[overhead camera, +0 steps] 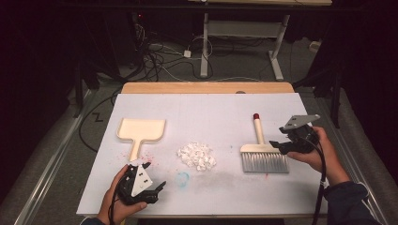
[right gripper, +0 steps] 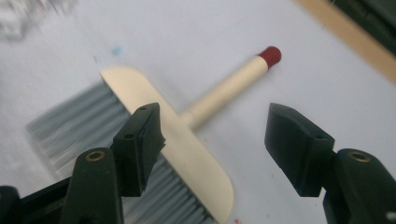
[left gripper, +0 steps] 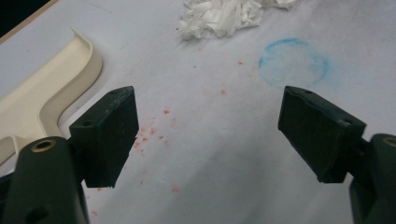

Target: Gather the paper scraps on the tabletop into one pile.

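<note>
Between and just beyond the spread fingers of the right gripper (right gripper: 212,149) lies the hand brush (right gripper: 187,140), flat on the white table cover (overhead camera: 211,112). Nothing is pinched: one finger (right gripper: 140,144) hangs over the brush's cream head, the other (right gripper: 299,144) stands clear over bare cover, beside the handle. The brush has a cream head with a rounded end, a row of grey bristles fanning out from one long edge, and a slim cream handle running away from the fingers to a dark red tip. In the high view the right gripper (overhead camera: 281,145) sits just beside the bristle end of the brush (overhead camera: 263,157).

Ahead of the left gripper (left gripper: 205,135), whose fingers also stand wide apart with nothing between them, the cover shows scattered reddish specks and a faint blue ring (left gripper: 293,63). Beyond those fingers lies a heap of white shreds (left gripper: 224,16); off to one side rests the cream dustpan (left gripper: 46,98), its raised rim curving near the finger (left gripper: 109,135).
</note>
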`<state>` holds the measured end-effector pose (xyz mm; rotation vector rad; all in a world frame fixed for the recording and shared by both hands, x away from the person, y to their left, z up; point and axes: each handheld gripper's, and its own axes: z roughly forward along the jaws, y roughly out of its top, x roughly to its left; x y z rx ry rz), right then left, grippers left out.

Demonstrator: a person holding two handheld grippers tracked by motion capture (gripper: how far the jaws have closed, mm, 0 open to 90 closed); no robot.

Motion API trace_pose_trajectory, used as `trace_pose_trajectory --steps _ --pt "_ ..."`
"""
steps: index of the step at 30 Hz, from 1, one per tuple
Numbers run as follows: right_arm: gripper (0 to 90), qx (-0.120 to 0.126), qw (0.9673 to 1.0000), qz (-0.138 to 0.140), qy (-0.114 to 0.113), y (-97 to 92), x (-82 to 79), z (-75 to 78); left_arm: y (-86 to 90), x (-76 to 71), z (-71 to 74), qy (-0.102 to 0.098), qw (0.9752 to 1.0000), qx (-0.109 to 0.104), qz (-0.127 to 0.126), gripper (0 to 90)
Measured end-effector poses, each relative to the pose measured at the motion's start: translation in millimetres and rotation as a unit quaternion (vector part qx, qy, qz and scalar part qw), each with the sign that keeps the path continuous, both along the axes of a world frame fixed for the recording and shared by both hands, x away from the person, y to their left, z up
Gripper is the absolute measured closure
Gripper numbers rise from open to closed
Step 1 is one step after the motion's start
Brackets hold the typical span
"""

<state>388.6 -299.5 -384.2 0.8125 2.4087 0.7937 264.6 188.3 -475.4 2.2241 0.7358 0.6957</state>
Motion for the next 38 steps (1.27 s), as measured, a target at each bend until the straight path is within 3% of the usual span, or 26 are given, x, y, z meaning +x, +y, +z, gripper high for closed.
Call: trace_pose_trajectory --steps 2,4,6,8,11,13,21,30,38 --pt "34.5 0.036 0.9988 -0.002 -0.034 -2.0 -10.7 2.9 -0.1 0.8 0.8 -0.002 1.0000 -0.001 0.001 18.9" --pt "30.8 0.066 0.9952 -0.010 -0.072 -1.3 -22.1 3.3 -0.1 1.9 1.1 -0.003 1.0000 -0.003 0.003 18.9" --pt "30.2 0.098 0.9901 -0.012 -0.100 -0.6 -34.9 1.6 0.1 2.8 1.1 -0.003 1.0000 -0.001 0.005 18.9" --pt "29.0 0.138 0.9827 -0.012 -0.124 0.3 -48.6 -3.7 0.6 3.0 0.9 -0.003 1.0000 0.000 0.009 18.9" --pt "26.1 0.131 0.9786 -0.025 -0.157 4.3 -67.6 -12.5 0.3 1.0 0.4 -0.005 0.9999 0.000 0.013 18.9" --pt "25.6 0.150 0.9751 -0.034 -0.160 4.6 -78.9 -19.3 -0.9 -0.4 0.4 -0.007 0.9999 0.003 0.013 18.9" --pt "24.5 0.138 0.9741 -0.043 -0.174 8.4 -107.1 -36.8 -1.6 -2.3 0.4 -0.010 0.9999 0.005 0.007 18.7" --pt "24.5 0.115 0.9771 -0.052 -0.172 10.4 -105.2 -42.3 -2.6 -0.5 0.4 -0.010 0.9999 0.007 0.007 18.7" --pt "24.4 0.116 0.9756 -0.053 -0.179 9.6 -104.8 -41.6 -2.8 2.0 0.5 -0.010 0.9999 0.005 0.012 18.7"
